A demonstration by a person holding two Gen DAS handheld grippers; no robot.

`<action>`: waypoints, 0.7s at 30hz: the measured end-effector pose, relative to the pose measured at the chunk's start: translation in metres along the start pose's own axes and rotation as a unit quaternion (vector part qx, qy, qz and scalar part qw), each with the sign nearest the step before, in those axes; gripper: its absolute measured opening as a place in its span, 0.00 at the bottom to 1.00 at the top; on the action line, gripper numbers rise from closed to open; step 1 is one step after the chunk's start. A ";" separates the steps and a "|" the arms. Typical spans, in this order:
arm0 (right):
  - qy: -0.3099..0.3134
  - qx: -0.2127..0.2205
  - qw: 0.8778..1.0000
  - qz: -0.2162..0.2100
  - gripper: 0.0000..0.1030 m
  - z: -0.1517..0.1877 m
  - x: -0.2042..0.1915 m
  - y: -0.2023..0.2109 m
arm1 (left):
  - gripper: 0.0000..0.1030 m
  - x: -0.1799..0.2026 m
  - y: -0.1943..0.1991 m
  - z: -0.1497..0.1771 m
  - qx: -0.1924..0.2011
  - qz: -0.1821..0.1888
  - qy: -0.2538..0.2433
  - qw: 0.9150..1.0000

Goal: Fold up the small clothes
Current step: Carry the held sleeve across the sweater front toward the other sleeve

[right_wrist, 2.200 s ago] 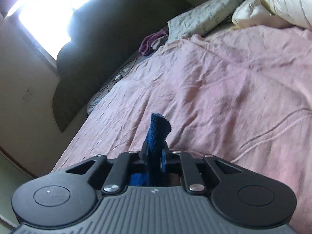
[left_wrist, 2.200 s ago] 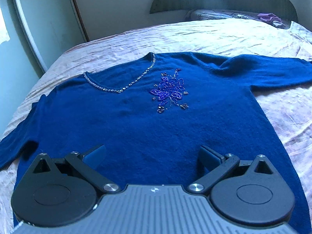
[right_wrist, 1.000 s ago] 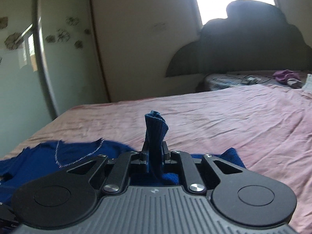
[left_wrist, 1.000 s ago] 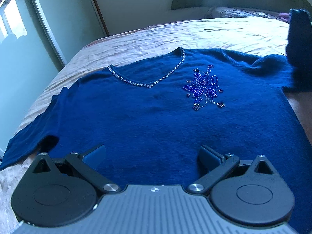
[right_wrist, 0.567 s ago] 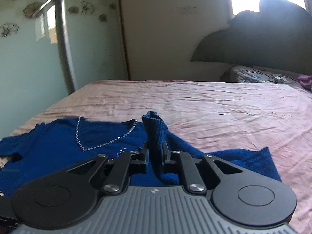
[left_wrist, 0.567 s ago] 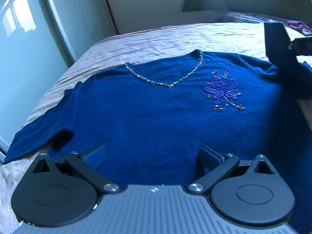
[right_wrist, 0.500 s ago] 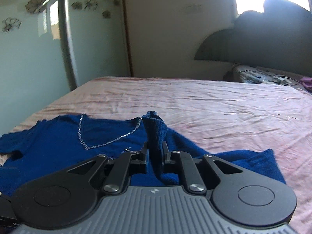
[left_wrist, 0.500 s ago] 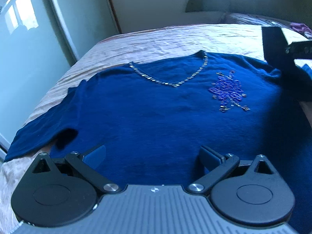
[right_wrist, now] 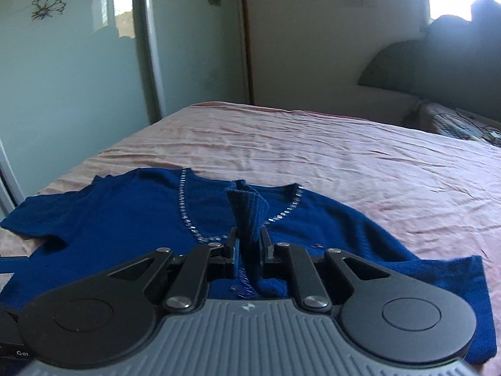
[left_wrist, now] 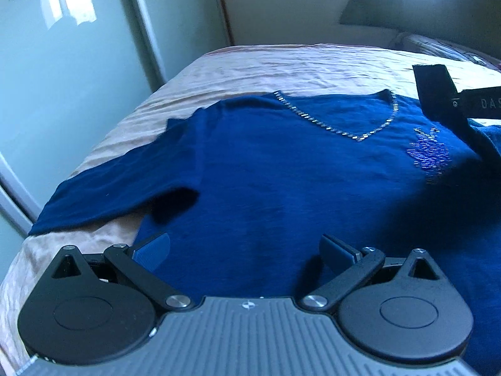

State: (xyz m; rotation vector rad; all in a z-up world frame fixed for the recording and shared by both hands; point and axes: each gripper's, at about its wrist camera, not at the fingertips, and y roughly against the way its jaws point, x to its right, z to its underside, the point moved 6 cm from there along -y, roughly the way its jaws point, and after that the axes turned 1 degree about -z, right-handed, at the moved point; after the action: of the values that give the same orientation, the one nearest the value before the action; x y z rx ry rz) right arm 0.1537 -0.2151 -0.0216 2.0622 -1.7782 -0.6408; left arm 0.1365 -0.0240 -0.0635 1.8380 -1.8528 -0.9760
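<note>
Sweater, blue and beaded at the neck, lay spread face up on the pink bed, reaching ahead of and beneath both sets of fingers. To the far left of the left gripper, one sleeve stretched flat toward the bed's edge, not yet folded. The left gripper's fingers stood wide apart over the hem with nothing between them. Ahead of them and to the right, the beaded flower lay partly under shadow. Further right, the right gripper had its fingers clamped together on the cuff of the other sleeve, lifted above the chest with the beaded neckline just beyond. Judging by this, the first fold was only under way: that sleeve needed laying across the body, then the left sleeve and the body folds remained.
</note>
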 end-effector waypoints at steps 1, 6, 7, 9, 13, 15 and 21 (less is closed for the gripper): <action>0.002 -0.001 1.000 -0.003 0.11 -0.001 -0.004 -0.003 | 0.99 -0.004 -0.001 0.001 -0.002 0.001 0.002 1.000; 0.005 -0.011 1.000 -0.013 0.11 -0.003 -0.022 -0.020 | 0.99 -0.020 -0.004 0.007 -0.010 0.004 0.016 1.000; 0.004 -0.013 1.000 -0.016 0.11 -0.004 -0.026 -0.024 | 0.99 -0.023 -0.004 0.008 -0.011 0.004 0.019 1.000; -0.001 -0.016 1.000 -0.024 0.11 -0.006 -0.032 -0.031 | 0.99 -0.029 -0.003 0.008 -0.011 0.005 0.026 1.000; -0.007 -0.014 0.999 -0.034 0.11 -0.012 -0.046 -0.041 | 0.99 -0.043 0.000 0.007 -0.004 -0.004 0.036 0.999; -0.007 -0.013 0.999 -0.044 0.11 -0.016 -0.056 -0.046 | 0.99 -0.048 0.000 0.007 -0.001 -0.013 0.037 0.999; 0.015 -0.013 0.998 -0.065 0.11 -0.027 -0.091 -0.063 | 0.99 -0.061 -0.006 0.010 -0.009 -0.030 0.050 0.998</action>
State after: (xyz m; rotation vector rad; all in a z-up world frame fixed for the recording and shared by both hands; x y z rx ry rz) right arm 0.2106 -0.1165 -0.0219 2.1727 -1.6210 -0.6626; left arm 0.1398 0.0385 -0.0614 1.9060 -1.7332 -0.9012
